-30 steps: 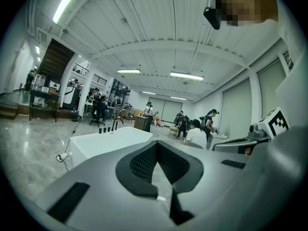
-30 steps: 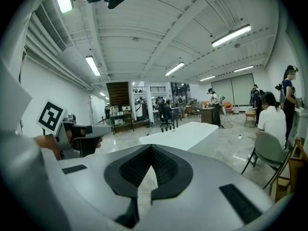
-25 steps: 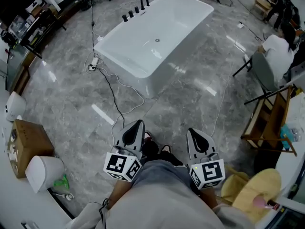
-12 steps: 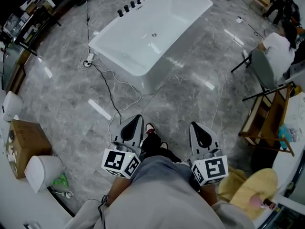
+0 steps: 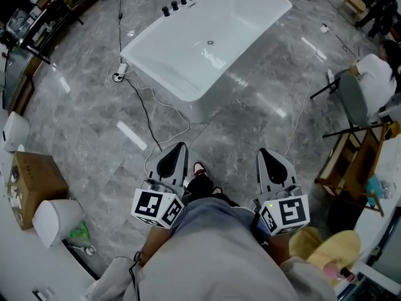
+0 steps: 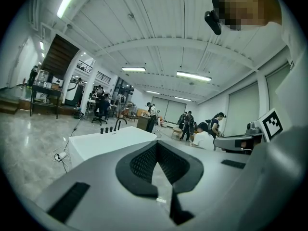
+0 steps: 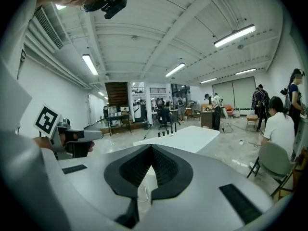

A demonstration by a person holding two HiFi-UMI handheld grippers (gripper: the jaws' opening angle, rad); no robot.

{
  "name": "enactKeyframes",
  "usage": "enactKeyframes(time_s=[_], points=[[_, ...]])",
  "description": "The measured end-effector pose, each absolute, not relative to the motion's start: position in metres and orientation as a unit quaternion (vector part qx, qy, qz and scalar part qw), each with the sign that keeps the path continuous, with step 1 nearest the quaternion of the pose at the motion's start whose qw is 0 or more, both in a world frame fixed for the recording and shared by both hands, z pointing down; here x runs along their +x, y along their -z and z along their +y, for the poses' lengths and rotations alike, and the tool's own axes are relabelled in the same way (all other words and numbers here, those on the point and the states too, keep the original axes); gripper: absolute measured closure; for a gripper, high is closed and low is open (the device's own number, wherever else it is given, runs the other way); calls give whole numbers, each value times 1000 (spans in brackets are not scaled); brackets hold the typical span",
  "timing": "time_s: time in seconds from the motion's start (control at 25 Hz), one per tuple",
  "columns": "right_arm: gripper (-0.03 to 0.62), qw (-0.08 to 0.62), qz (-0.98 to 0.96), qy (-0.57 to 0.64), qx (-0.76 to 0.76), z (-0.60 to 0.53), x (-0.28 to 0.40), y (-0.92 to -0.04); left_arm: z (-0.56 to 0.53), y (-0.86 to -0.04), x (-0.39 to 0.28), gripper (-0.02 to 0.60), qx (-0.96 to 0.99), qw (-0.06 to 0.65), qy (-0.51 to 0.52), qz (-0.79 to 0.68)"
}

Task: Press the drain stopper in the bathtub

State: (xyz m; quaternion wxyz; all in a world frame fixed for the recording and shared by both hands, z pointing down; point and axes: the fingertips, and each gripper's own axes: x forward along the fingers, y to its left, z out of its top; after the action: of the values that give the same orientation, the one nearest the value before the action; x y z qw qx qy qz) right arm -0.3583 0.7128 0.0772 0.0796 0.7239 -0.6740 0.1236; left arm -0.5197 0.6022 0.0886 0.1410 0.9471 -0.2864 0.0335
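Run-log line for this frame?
phase: standing short of bathtub | left gripper: shut, empty | right gripper: shut, empty | drain stopper: untouched

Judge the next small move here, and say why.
Probably a step forward toward the white rectangular bathtub: its small round metal drain stopper lies well beyond the left gripper and right gripper, both at the person's waist with jaws shut on nothing.

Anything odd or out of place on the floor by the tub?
Loose cables run from a power strip beside the bathtub across the open floor toward the person's shoes: a likely trip hazard on the way over. No spill or damage shows.
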Motion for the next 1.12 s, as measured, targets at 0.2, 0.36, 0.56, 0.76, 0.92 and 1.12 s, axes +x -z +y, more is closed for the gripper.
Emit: enactKeyframes(time_s=[0.2,0.36,0.56,0.76,0.92,1.12], points=[[582,90,-671,-116,726,681,-347,-70,569,-77,-516,575,950,139,-16,-280],[582,92,-674,-107,725,656,-340,-61,544,-74,-513,575,949,142,-15,-282],[582,94,-671,-99,729,629,-334,-48,516,-70,-514,575,948,147,-14,-280],[582,96,-663,-94,737,608,-333,-45,492,-73,-515,575,951,151,-8,-270],[582,102,-662,-83,738,593,-337,-41,480,-76,-517,575,952,157,0,-262],[582,100,-662,-79,739,579,-341,-38,465,-79,-524,575,952,162,1,-262]])
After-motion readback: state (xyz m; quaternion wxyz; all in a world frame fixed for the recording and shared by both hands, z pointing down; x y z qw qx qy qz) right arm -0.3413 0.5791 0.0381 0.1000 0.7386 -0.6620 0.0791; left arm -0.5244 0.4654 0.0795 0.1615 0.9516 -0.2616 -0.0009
